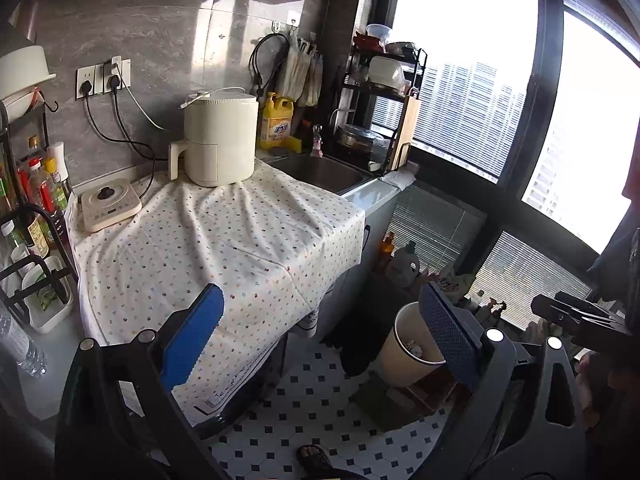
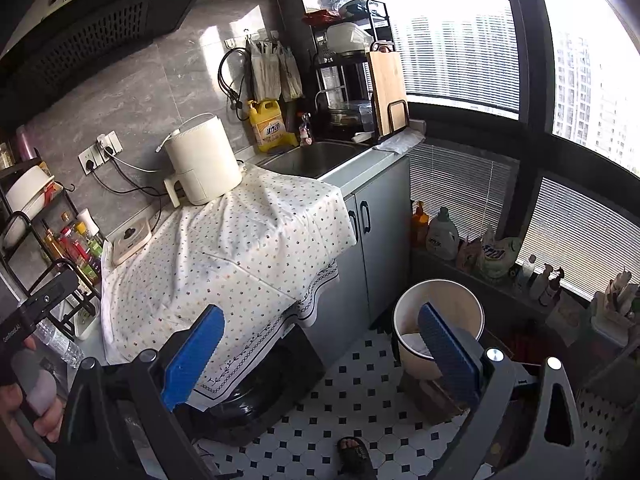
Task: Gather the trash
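1. Nearest the lens in both views are the blue finger pads: the left gripper (image 1: 320, 344) and the right gripper (image 2: 320, 356) each stand with jaws wide apart and nothing between them.
2. The task's thing, as far as the frames show, is the trash bin (image 2: 439, 326), a pale round bucket on the tiled floor (image 2: 352, 396) beside the grey cabinet (image 2: 380, 236), with crumpled white scraps (image 1: 414, 347) lying in its bottom.
3. No loose trash shows on the dotted cloth (image 1: 208, 248).
4. The scraps look like paper or tissue: probably light, soft and crushable, so a pinch across a raised fold should hold.
5. The bin looks light and thin-walled; its rim is the likeliest place to grip, though it may tip.
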A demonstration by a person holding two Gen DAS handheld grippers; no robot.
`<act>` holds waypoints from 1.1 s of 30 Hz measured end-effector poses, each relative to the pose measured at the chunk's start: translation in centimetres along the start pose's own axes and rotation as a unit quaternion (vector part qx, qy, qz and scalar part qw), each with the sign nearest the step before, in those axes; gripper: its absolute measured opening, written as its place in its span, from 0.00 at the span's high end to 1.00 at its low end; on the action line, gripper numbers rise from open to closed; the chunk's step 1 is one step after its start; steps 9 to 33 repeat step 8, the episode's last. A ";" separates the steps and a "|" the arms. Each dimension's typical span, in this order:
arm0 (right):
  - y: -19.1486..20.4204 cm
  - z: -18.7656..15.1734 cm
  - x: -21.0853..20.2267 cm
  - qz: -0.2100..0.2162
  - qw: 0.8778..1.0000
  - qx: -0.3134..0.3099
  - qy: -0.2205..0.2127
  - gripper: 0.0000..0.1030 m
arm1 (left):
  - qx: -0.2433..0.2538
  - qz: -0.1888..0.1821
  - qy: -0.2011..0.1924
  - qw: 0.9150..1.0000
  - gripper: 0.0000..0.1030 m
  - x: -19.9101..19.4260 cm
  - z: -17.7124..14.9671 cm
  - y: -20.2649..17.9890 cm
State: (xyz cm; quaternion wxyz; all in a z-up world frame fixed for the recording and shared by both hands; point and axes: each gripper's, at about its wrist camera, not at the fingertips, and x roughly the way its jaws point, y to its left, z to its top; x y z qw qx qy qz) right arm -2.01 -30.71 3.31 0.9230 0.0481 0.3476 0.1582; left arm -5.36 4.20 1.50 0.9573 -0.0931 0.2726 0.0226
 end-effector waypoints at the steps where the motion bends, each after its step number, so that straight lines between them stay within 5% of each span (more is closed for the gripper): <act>1: 0.1 0.1 0.0 -0.001 1.000 -0.001 0.001 0.08 | -0.004 0.000 0.002 1.000 0.06 0.2 0.1 0.2; 8: 2.6 -0.4 2.4 0.000 0.999 -0.020 0.029 0.08 | -0.036 -0.008 0.001 0.999 0.06 -0.1 -0.4 2.8; 33: 2.6 -0.4 2.4 0.000 0.999 -0.020 0.029 0.08 | -0.036 -0.008 0.001 0.999 0.06 -0.1 -0.4 2.8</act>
